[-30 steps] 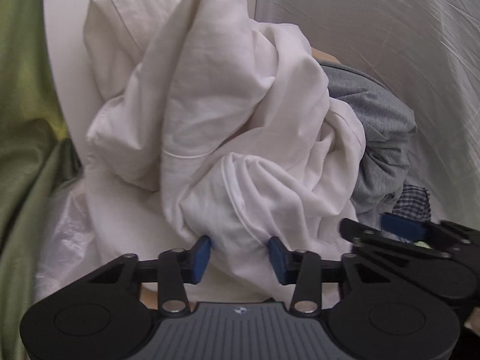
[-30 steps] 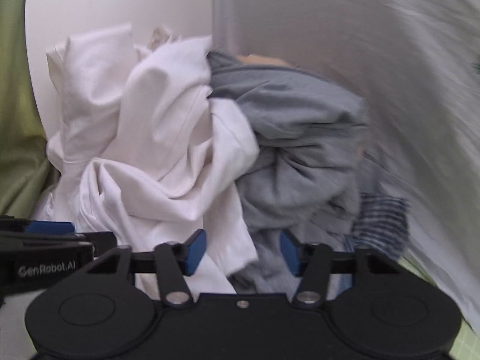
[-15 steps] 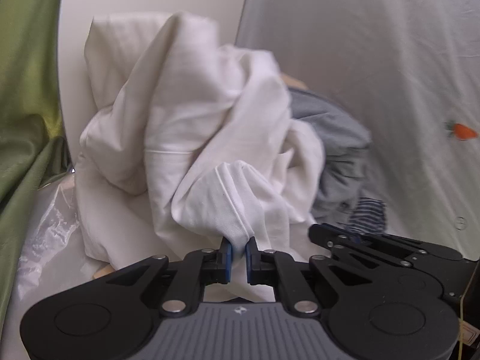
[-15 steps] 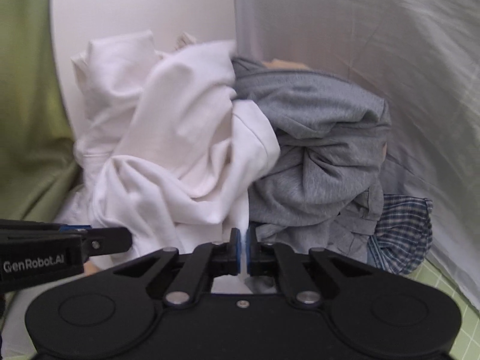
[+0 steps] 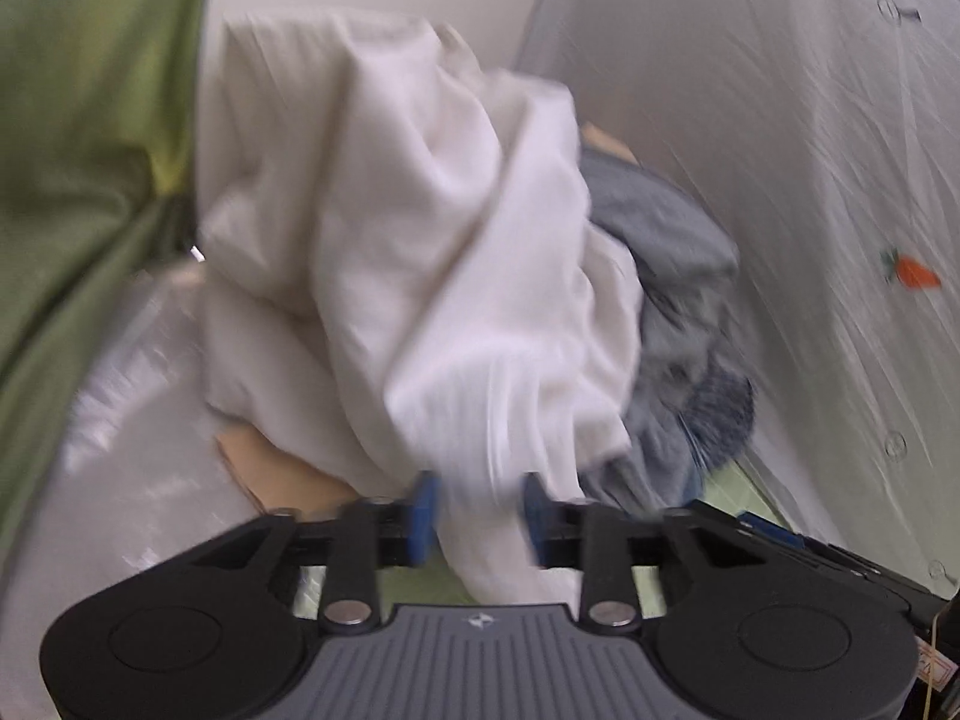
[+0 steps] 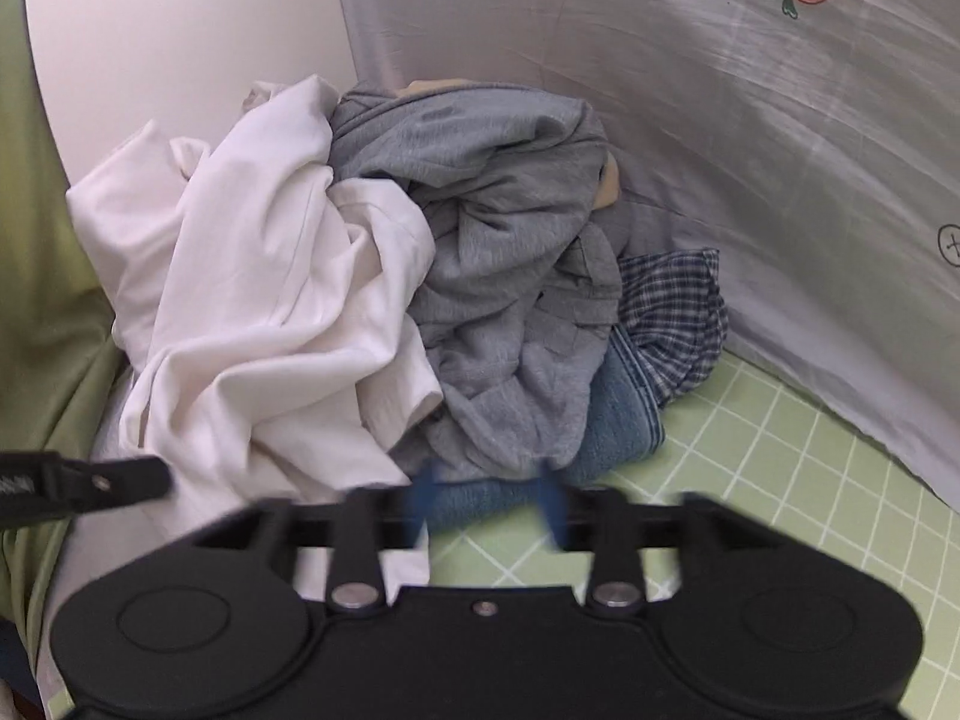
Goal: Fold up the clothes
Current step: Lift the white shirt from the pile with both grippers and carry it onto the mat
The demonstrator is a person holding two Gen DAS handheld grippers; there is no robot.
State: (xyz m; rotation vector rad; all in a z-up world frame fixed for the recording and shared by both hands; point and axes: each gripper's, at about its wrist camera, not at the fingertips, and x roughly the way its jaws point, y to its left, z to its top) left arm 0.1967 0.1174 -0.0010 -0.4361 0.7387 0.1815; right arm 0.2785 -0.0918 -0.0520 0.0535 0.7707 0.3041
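silver curtain (image 6: 690, 138) with carrot print behind | green grid mat (image 6: 780, 480) | clothes pile (image 6: 468, 276) in the corner, white shirt (image 5: 456, 276) on gray | left gripper (image 5: 480, 516) jaws apart, shirt fold between | right gripper (image 6: 489, 501) jaws apart, holding nothing

A green checked mat (image 6: 780, 450) carries the heaped clothes (image 6: 384, 312).

The left claw (image 5: 478, 513) is standing with its blue pads apart, a blurred fold of the white garment (image 5: 432, 276) hanging down between them. The white garment is piling against a grey garment (image 5: 666, 240) on its right. A silvery sheet (image 5: 780, 120) is rising behind, green fabric (image 5: 78, 150) draping at left.
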